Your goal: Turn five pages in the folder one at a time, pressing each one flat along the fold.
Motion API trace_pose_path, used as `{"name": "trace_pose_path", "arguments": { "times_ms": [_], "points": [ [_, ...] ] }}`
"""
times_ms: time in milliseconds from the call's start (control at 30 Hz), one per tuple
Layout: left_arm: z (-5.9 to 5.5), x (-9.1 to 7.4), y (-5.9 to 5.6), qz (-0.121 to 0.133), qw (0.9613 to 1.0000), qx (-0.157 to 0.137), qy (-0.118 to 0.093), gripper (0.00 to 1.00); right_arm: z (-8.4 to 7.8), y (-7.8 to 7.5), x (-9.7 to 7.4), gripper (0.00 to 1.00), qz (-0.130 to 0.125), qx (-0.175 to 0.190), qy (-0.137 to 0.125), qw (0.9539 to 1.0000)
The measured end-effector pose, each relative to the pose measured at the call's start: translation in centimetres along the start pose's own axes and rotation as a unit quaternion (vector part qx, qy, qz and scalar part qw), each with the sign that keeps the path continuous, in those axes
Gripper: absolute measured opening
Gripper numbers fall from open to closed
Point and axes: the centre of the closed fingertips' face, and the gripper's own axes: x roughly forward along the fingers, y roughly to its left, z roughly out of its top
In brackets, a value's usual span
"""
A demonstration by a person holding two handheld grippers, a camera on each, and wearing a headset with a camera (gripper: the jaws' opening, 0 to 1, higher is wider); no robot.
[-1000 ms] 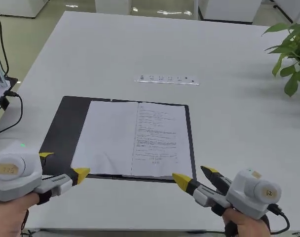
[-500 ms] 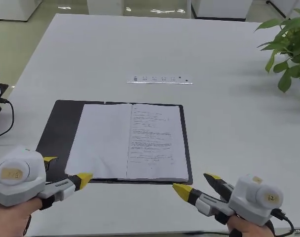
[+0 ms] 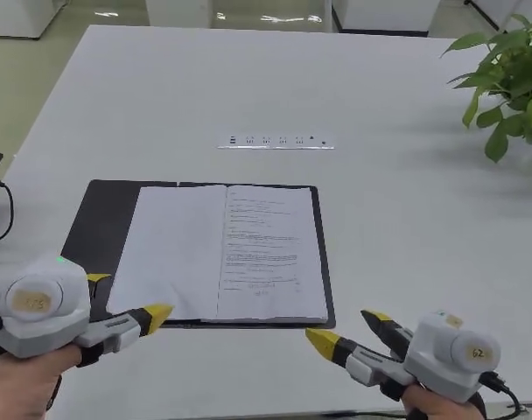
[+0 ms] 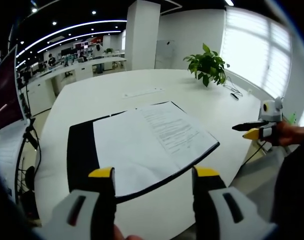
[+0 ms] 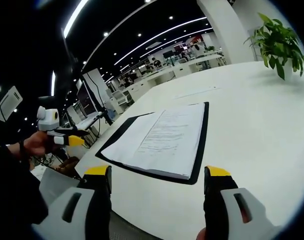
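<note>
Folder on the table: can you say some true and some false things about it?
1. The folder lies open on the table. True.
2. The right gripper is pinching a page. False: its jaws are open, holding nothing.
3. A plant is off to the right of the folder. True.
4. The printed page is on the left. False: it is on the right.
5. The left gripper has its jaws apart. True.

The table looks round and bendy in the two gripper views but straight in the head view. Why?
Left gripper view: the fisheye lens bows the table and the folder into curves. Right gripper view: same bulge, and the ceiling lights bend into arcs. Head view: little distortion, so the folder looks straight-edged.
</note>
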Motion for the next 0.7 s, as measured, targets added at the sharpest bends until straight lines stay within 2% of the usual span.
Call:
{"name": "trace_pose_path", "arguments": {
  "times_ms": [333, 700],
  "points": [
    [0.7, 2.2, -1.3, -0.029, 0.9991, 0.028, 0.011, 0.61, -0.1, -0.4, 0.0, 0.74, 0.0, 0.002, 0.001, 1.0],
    [1.5, 5.6, -3.8, -0.073, 0.9955, 0.056, 0.023, 0.6, 0.0, -0.8, 0.2, 0.74, -0.006, 0.003, 0.002, 1.0]
  ]
}}
